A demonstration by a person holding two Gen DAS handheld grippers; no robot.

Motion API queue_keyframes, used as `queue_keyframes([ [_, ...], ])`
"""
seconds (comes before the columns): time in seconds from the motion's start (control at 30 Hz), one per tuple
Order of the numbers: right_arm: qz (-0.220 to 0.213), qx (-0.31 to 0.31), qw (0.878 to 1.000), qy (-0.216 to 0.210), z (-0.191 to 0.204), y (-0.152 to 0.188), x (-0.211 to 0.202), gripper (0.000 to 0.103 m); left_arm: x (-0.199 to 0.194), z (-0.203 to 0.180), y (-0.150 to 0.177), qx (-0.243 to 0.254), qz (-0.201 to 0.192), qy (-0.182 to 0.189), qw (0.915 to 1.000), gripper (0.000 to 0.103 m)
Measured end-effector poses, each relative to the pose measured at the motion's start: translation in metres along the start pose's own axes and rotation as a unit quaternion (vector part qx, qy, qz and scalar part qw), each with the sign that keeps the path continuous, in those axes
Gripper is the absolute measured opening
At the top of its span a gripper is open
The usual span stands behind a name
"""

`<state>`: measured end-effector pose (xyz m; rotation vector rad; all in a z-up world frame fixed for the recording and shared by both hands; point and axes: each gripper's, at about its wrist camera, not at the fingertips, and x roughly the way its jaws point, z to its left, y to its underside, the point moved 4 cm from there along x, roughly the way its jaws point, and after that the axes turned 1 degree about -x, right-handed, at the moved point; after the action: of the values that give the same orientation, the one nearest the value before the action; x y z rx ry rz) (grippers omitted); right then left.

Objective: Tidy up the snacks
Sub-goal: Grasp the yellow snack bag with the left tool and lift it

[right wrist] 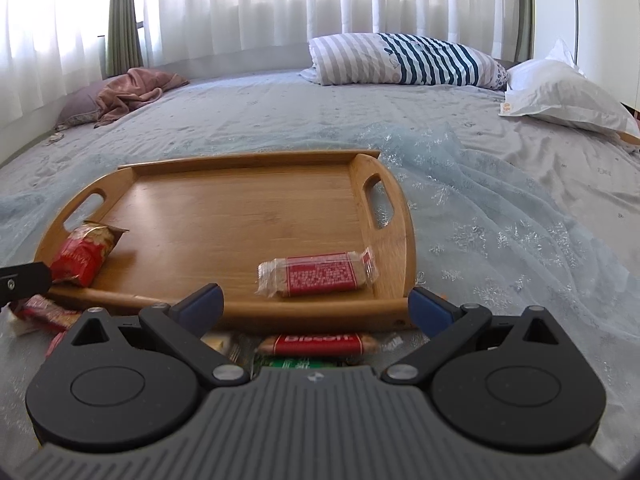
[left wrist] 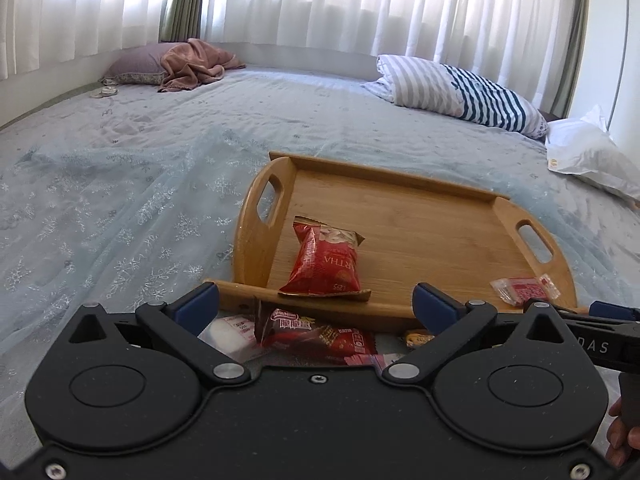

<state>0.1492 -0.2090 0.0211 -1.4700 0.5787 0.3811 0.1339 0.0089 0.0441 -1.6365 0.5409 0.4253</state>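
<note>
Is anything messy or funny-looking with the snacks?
A little. The red snack bag hangs over the near rim of the wooden tray instead of lying flat inside. Several packets, such as the dark red one, still lie loose on the bedspread before the tray. Nothing looks spilled or torn.

Daylight filters through sheer white curtains (right wrist: 320, 8) behind a wide bed (left wrist: 140, 184) with pale blue bedding; a striped pillow (right wrist: 404, 60) lies near the window.
</note>
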Motion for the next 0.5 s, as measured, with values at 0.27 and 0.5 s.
queue_keyframes([
  [0.27, -0.005, -0.012, 1.0, -0.005, 0.001, 0.009, -0.024, 0.103, -0.016, -0.002, 0.006, 0.007, -0.002, 0.008, 0.9999, 0.103],
  [0.5, 0.004, -0.009, 1.0, -0.001, -0.005, 0.023, -0.035, 0.103, -0.027, -0.004, 0.017, 0.011, 0.002, 0.024, 0.9997, 0.103],
])
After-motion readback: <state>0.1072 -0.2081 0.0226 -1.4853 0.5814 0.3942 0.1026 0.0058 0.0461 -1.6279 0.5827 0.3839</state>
